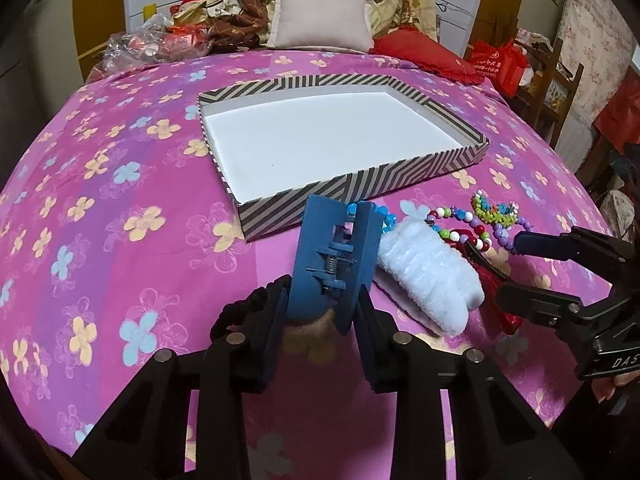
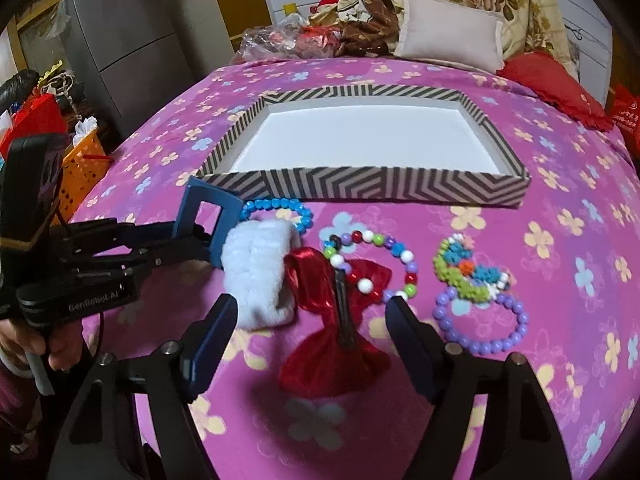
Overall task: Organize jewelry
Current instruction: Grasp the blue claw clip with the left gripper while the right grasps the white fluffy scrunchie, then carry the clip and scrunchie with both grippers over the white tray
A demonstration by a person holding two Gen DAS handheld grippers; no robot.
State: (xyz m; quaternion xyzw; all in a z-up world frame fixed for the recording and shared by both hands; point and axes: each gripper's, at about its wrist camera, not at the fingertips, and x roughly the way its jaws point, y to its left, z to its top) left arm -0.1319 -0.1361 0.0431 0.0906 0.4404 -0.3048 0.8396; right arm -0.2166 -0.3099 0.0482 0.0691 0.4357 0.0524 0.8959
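Note:
My left gripper (image 1: 320,308) is shut on a blue claw hair clip (image 1: 336,256), held just above the bed near the striped box's front edge; it also shows in the right wrist view (image 2: 210,220). A striped shallow box (image 1: 360,188) with a white floor lies on the pink flowered bedspread (image 2: 560,240). My right gripper (image 2: 312,312) is open over a red bow hair clip (image 2: 336,320). Beside it lie a white fluffy scrunchie (image 2: 260,276), a blue bead bracelet (image 2: 280,206), a multicolour bead bracelet (image 2: 380,264), a purple bead bracelet (image 2: 480,328) and a beaded flower piece (image 2: 468,272).
A black scrunchie (image 1: 244,312) lies by my left fingers. Pillows (image 1: 320,20), a red cushion (image 2: 552,84) and plastic bags (image 1: 152,44) sit at the bed's far end. An orange basket (image 2: 80,172) and a grey fridge (image 2: 120,40) stand left of the bed.

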